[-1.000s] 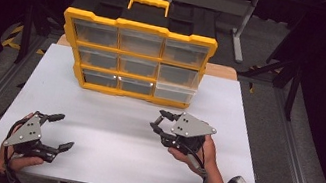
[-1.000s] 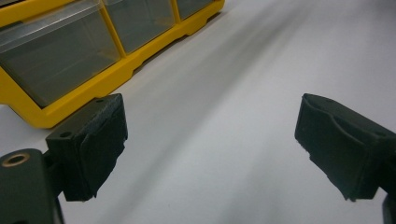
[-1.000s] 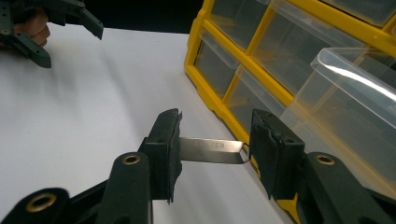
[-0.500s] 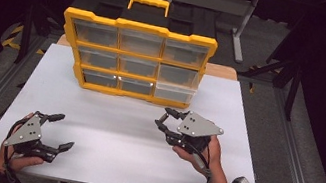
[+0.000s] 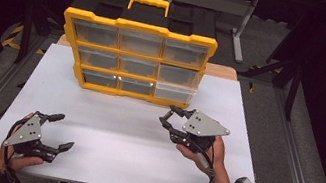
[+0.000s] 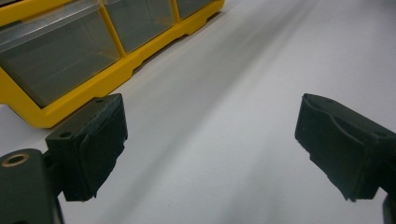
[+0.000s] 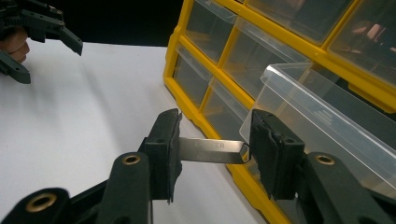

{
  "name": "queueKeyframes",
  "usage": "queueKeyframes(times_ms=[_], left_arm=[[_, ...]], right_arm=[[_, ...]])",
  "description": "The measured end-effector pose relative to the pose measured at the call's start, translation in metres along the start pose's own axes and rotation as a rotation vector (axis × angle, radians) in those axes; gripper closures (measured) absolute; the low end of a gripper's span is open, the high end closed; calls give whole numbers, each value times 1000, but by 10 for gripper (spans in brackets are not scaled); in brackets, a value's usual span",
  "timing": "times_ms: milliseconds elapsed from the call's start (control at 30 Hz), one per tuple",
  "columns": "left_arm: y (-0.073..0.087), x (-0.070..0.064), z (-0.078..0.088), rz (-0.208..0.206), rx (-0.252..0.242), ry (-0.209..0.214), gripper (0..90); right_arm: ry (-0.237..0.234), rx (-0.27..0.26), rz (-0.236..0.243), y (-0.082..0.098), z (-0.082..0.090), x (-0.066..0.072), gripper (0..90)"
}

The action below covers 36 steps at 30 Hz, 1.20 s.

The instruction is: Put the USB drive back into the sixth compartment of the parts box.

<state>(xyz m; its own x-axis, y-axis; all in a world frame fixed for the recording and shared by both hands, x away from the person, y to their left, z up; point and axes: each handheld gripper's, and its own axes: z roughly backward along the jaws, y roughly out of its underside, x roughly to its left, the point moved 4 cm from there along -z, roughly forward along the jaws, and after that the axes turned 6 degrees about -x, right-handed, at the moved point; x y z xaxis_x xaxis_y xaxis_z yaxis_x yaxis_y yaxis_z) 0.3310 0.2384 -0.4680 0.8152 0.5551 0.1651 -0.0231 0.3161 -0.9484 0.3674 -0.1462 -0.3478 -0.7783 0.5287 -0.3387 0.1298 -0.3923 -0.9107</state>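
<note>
A yellow organizer [image 5: 136, 59] with clear drawers stands upright at the back of the white table [image 5: 114, 128]. Its bottom right drawer [image 5: 174, 93] is pulled out a little; in the right gripper view this clear drawer [image 7: 322, 126] juts out just beyond the jaws. My right gripper [image 5: 169, 117] hovers in front of that drawer, shut on a flat metal strip [image 7: 212, 150] that spans the gap between its pads. My left gripper [image 5: 65, 131] rests near the table's front left corner, open with nothing between its jaws [image 6: 210, 144].
The organizer's yellow base [image 6: 93, 84] lies off to the left ahead of my left gripper. A person's hand holds the left gripper [image 7: 37, 28] far across the table. Dark floor and metal stand legs [image 5: 241, 39] lie behind the table.
My right gripper has edged slightly up and to the right with the metal strip still in it. The left gripper has stayed put.
</note>
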Motion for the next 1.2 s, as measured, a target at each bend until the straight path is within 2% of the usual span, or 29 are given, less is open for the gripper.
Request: queueKeyframes(times_ms=[333, 633, 1000, 1200], left_arm=[[0, 0, 0, 2, 2, 0, 103], [1, 0, -1, 6, 2, 2, 103], [2, -1, -3, 8, 8, 5, 103], [2, -1, -3, 9, 8, 5, 103]], right_arm=[[27, -19, 2, -4, 4, -5, 545], [45, -31, 24, -13, 4, -12, 546], [86, -21, 37, -28, 8, -33, 545], [108, -21, 19, -33, 6, -49, 545]])
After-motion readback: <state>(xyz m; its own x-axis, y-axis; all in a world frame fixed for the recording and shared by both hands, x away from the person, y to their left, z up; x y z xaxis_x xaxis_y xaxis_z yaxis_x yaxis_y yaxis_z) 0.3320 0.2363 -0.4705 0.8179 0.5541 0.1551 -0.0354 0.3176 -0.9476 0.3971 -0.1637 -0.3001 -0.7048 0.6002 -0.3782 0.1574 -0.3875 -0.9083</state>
